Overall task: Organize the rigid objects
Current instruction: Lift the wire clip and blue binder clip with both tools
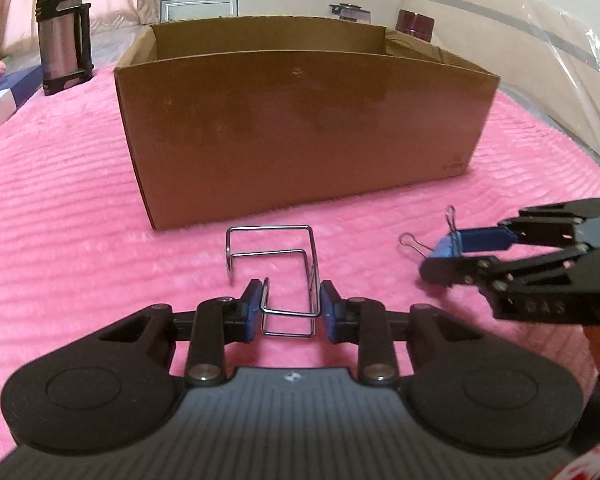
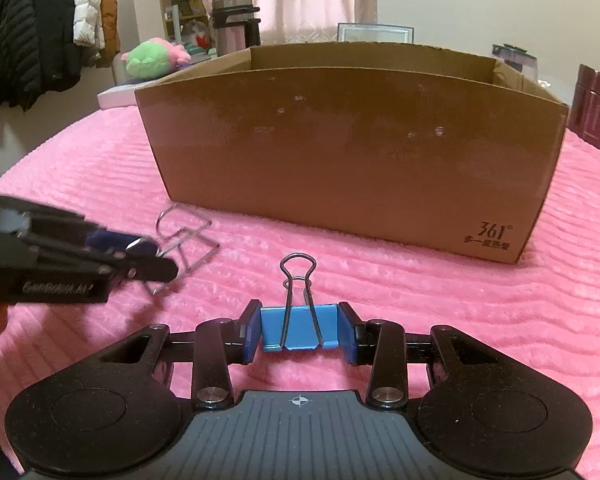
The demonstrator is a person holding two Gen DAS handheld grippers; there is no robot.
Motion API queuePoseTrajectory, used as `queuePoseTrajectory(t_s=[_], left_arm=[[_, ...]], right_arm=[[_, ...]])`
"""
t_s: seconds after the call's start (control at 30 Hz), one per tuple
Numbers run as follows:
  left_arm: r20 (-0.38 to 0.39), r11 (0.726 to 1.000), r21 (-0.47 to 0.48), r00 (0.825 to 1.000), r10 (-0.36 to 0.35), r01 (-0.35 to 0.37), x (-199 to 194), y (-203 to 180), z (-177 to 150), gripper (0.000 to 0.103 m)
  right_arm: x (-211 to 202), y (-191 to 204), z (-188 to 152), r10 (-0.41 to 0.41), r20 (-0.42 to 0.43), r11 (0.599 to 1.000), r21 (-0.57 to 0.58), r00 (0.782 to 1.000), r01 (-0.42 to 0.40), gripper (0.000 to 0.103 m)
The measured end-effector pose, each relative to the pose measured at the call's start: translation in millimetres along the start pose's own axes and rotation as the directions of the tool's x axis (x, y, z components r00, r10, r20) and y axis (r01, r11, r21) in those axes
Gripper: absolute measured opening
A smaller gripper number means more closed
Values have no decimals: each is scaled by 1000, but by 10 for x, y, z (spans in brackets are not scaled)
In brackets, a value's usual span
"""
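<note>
While both grippers held their picks, the loading step was about to begin.
Left wrist view: the left gripper [image 1: 287,312] had its blue pads against the near loop of a bent wire rack [image 1: 274,264] lying on the pink bedspread [image 1: 60,200], jaws narrowed onto it; the cardboard box [image 1: 300,128] stood at twelve o'clock. Right wrist view: the right gripper [image 2: 300,330] was clamped on a blue binder clip [image 2: 298,328], box again at twelve o'clock. Next, I judged, each needed a lift above the box rim, then release inside.
</note>
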State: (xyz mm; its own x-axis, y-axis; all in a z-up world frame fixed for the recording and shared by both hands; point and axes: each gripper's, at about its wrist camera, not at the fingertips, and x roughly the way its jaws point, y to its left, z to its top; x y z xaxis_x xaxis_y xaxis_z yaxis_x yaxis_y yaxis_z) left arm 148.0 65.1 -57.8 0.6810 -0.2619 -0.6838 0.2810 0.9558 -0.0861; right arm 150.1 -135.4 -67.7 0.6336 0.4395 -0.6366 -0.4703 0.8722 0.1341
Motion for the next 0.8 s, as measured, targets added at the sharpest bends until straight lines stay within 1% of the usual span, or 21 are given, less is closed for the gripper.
queuePoseTrajectory(t_s=[0.07,0.17,0.23,0.27,0.3,0.33,0.37,0.4,0.47,0.63,0.8], left_arm=[[2,1000,-6,1000,9,-9,-55,-28,-51,25],[14,999,0,999,42,-42,-104,-87,-121,26],[30,998,-1,997,66,-66,-136,-103,-150,37],[42,997,-3,996,83,-83,-151,-104,-152,46],[53,995,-3,994,98,-98,-159,-97,-149,51],[60,994,-3,993,105,-105,-159,-95,-143,53],[67,994,-3,992,110,-110,-156,-86,-132,58],[72,994,0,991,112,-112,-142,-80,-108,61],[81,994,14,991,107,-108,-106,-84,-80,61],[69,993,49,993,100,-103,67,-99,13,61],[50,993,63,994,94,-97,164,-94,38,58]], right_arm=[[-36,1,-7,-3,1,1000,4,1000,3,36],[-80,4,-27,-7,3,1000,9,1000,7,36],[-100,9,-39,-9,3,1000,11,1000,9,36],[-112,14,-40,-10,5,1000,11,1000,10,36],[-121,16,-39,-11,6,1000,11,1000,11,36],[-127,16,-36,-11,7,1000,11,1000,11,36],[-130,16,-35,-12,8,1000,12,1000,12,36],[-132,15,-34,-13,10,1000,12,1000,13,36],[-131,12,-28,-14,12,1000,13,1000,14,36],[-122,11,-25,-15,11,1000,14,1000,14,36],[-109,2,-22,-18,12,1000,17,1000,18,36]])
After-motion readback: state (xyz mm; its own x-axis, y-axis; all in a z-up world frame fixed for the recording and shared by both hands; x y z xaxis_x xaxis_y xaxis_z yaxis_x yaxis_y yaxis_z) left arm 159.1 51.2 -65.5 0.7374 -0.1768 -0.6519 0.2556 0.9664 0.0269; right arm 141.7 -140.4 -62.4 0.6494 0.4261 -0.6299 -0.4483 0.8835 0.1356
